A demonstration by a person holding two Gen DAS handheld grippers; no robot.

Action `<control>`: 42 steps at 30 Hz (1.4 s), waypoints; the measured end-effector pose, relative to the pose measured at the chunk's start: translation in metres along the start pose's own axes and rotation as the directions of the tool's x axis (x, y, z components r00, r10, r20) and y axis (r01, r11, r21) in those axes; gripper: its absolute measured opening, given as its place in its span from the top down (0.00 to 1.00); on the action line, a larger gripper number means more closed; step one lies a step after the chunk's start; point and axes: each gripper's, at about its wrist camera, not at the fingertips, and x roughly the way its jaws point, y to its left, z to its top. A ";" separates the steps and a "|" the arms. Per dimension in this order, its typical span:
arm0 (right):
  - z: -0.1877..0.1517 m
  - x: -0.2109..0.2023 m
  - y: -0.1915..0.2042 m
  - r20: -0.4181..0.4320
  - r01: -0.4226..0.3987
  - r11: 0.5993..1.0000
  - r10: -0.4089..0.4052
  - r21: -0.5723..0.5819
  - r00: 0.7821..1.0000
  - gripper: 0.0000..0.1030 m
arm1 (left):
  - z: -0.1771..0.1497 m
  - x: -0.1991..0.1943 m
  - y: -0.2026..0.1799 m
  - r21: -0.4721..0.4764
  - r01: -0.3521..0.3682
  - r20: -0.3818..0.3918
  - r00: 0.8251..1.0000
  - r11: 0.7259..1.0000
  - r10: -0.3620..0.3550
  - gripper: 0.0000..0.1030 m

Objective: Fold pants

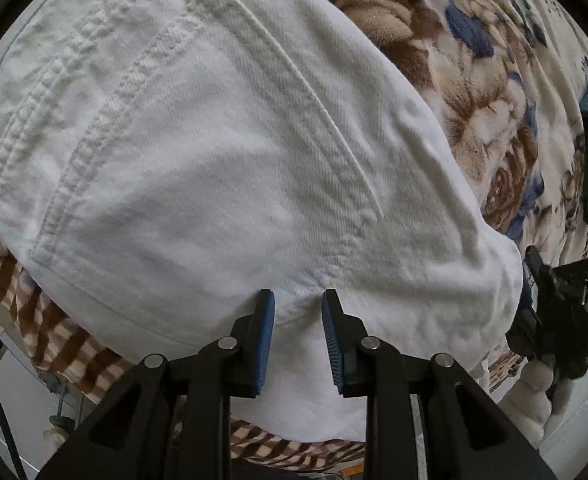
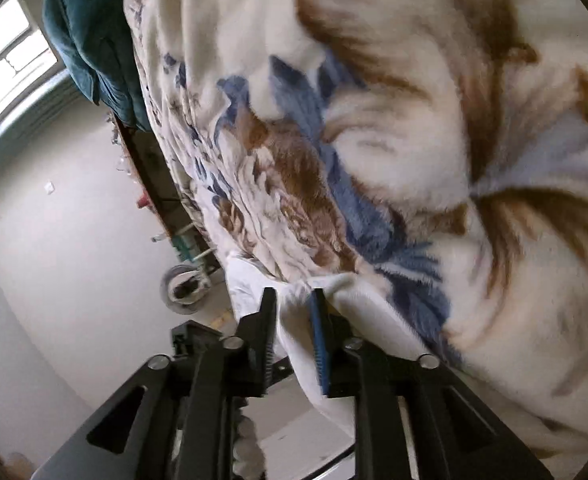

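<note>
White denim pants [image 1: 221, 168] lie on a floral blanket [image 1: 494, 80], with a back pocket and seams facing up. My left gripper [image 1: 298, 300] is closed on the near edge of the pants, with cloth pinched between the blue pads [image 1: 267, 336]. My right gripper [image 2: 291, 296] holds a bunched fold of the white pants [image 2: 298, 344] between its fingers, at the blanket's [image 2: 414, 160] edge. The right gripper also shows in the left wrist view [image 1: 554, 312], at the pants' right edge.
A brown and cream checked blanket [image 1: 57, 340] hangs under the pants at the bed's near edge. A teal cushion [image 2: 93, 40] lies at the far end of the bed. A small wheel [image 2: 183, 288] stands on the pale floor [image 2: 73, 240] below.
</note>
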 end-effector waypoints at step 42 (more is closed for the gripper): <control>-0.101 -0.078 0.020 0.296 0.760 0.625 -0.702 -0.178 0.647 0.61 | -0.063 -0.015 0.001 0.108 0.024 0.130 0.991 0.994 -0.038 0.78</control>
